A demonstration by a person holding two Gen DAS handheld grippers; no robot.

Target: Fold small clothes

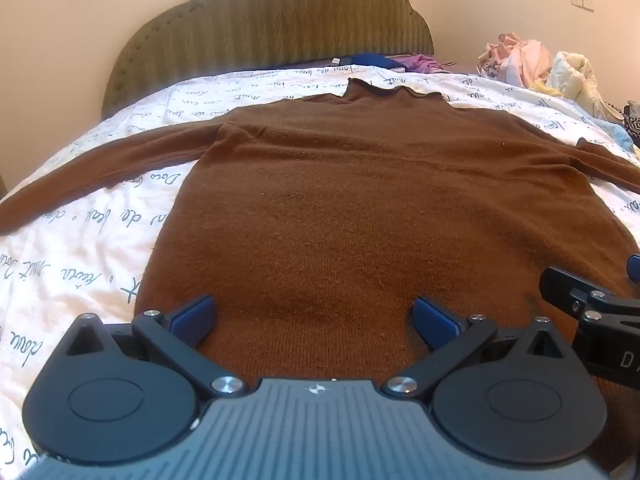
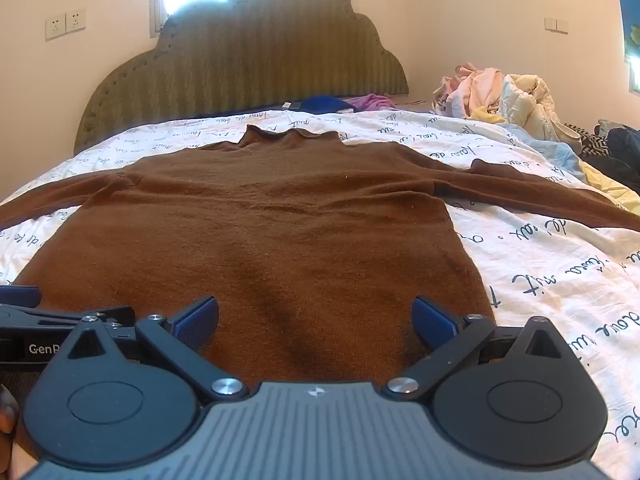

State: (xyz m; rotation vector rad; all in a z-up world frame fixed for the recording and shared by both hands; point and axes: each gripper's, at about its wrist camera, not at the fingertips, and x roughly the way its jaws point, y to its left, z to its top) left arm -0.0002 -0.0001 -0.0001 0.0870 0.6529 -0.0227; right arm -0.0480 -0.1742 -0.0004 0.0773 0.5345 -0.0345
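A brown knitted sweater [image 1: 360,200] [image 2: 264,232] lies flat on the bed, collar toward the headboard and both sleeves spread out sideways. My left gripper [image 1: 314,316] hovers over the lower left part of the sweater's body, jaws wide apart with nothing between the blue pads. My right gripper [image 2: 316,316] hangs over the lower right part near the hem, also open and empty. Each gripper shows at the edge of the other's view: the right one [image 1: 592,304] and the left one [image 2: 60,316].
The bed carries a white cover [image 1: 80,248] [image 2: 560,264] printed with script. A green padded headboard [image 1: 272,24] stands behind. A heap of pale clothes [image 2: 500,96] sits at the far right, with blue and purple garments [image 2: 344,103] by the headboard.
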